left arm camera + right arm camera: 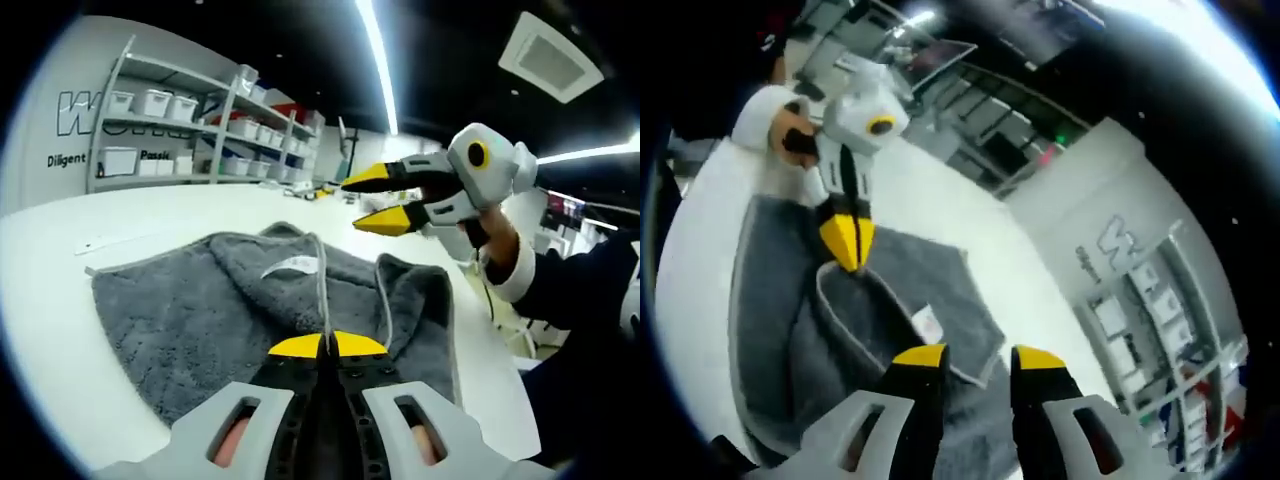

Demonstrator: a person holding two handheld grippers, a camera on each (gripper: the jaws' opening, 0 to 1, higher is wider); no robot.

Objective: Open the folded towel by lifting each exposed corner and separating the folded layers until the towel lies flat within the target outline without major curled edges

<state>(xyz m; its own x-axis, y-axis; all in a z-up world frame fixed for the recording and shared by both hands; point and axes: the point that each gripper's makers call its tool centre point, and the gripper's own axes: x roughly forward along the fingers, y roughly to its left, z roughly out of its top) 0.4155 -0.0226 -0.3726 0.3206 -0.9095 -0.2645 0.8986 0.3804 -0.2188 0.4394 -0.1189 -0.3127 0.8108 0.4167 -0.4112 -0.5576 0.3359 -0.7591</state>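
While the grey towel [250, 310] lies partly folded on the white table [60, 300], the left gripper [327, 346] is clamped on a raised edge of it, jaws closed. The right gripper [978, 358] hangs above the towel with jaws apart, holding nothing. A white label [292, 265] shows on the towel. Shelves [190, 130] with bins stand behind.

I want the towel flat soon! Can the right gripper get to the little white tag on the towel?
Probably yes. The right gripper is open above the gray towel, and the white tag lies uncovered just ahead of its tips. The left gripper pinches a fold farther off, not blocking.
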